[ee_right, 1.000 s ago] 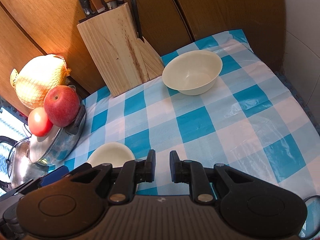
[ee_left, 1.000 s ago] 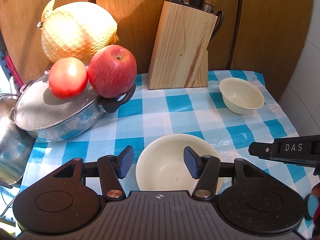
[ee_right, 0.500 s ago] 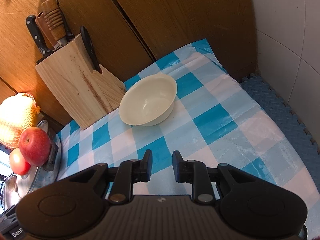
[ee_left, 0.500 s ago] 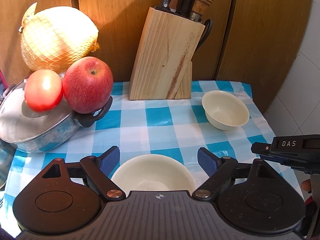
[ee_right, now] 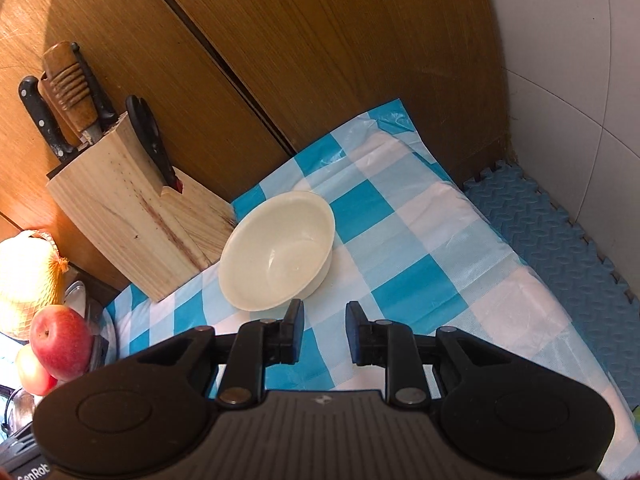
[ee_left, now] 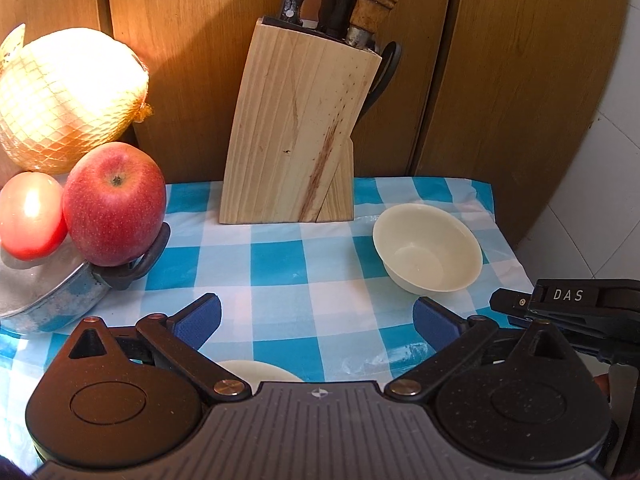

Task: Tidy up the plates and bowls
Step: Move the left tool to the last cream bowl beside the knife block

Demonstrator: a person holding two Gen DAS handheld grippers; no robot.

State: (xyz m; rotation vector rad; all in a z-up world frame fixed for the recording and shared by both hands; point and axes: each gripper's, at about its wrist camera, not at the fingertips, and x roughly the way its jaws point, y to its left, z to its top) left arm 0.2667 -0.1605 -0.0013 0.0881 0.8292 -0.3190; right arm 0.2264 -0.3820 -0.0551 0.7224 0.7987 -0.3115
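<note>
The left gripper (ee_left: 316,320) stands flung wide now, its blue pads far apart and nothing between them. A second ago those jaws sat half-closed around the near bowl (ee_left: 260,372); they have just been opening, and the bowl lies released on the checked cloth, only a sliver of its cream rim peeking out from under the gripper body. So that bowl is put down, and the left hand is drawing away from it.

Moving across: far left, the pot (ee_left: 48,300) carries a tomato (ee_left: 30,216) and an apple (ee_left: 114,204), with a netted melon (ee_left: 68,100) behind. That corner is crowded and top-heavy, no place to swing through. The knife block (ee_left: 296,128) stands at the back against the wooden panels, closing off the rear.

Right of the block sits the far bowl (ee_right: 278,252), upright and empty, just beside the block's foot. The right gripper (ee_right: 323,328) now points at it from close by, where a second ago the bowl was well off. Its jaws are only a little apart and have crept open slightly; nothing is in them. My read: this bowl is next, likely to be stacked with the other, and the jaws need to spread more to take its rim.

Open room lies in the middle of the desk (ee_right: 400,280) and to the right of the bowl, but the cloth's edge drops to a foam mat (ee_right: 560,264) there, with the tiled wall beyond.
</note>
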